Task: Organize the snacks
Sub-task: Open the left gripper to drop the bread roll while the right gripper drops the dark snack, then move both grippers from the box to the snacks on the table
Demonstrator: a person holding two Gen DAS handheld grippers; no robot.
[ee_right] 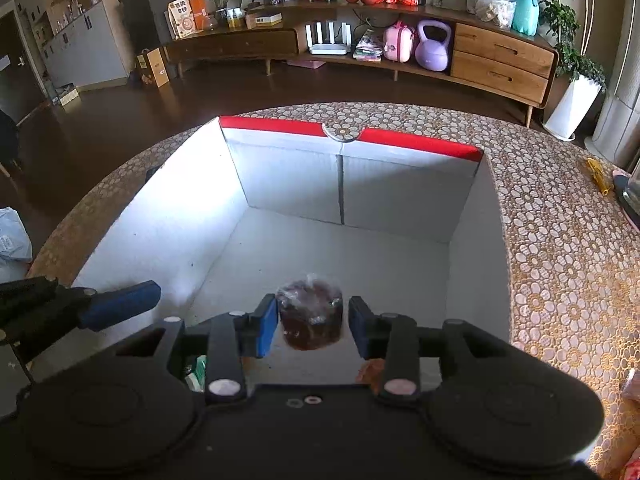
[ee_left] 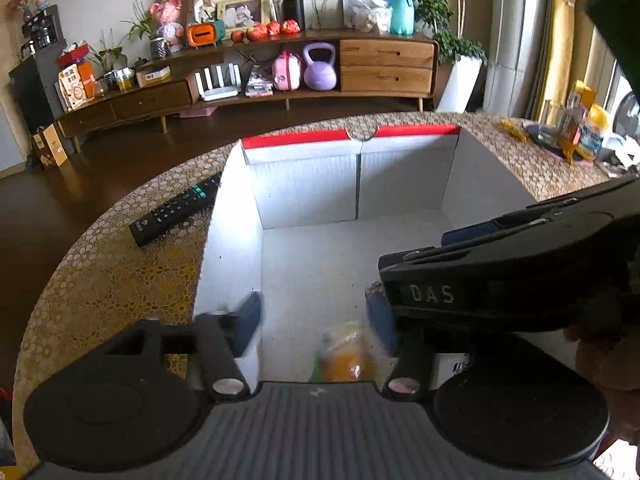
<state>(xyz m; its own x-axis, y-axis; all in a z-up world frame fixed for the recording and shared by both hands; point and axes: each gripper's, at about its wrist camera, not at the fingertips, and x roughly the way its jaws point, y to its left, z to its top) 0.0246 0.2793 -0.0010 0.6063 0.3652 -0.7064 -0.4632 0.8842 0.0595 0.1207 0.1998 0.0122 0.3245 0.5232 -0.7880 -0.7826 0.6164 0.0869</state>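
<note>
In the right wrist view the right gripper (ee_right: pixel 313 322) sits low in the frame over the white box (ee_right: pixel 168 236). Its blue pads (ee_right: pixel 267 326) stand slightly apart from a brown wrapped snack (ee_right: pixel 311 316); a thin gap shows on each side, so the snack is released, not pinched. It appears just above the box floor, blurred; whether it rests there cannot be told.

In the left wrist view the left gripper (ee_left: pixel 316 322) is spread wide at the bottom of the frame, grasping nothing. Between and below its pads lies a blurred orange-yellow packet (ee_left: pixel 344 354) on the box floor, near the bottom edge. The right gripper's body crosses the right of that frame and bears the white letters "DAS" (ee_left: pixel 432 294).

The box, red along its far rim, stands on the bench (ee_left: pixel 108 264), with a black remote (ee_left: pixel 176 210) at its left. Other labels are too small to read.
</note>
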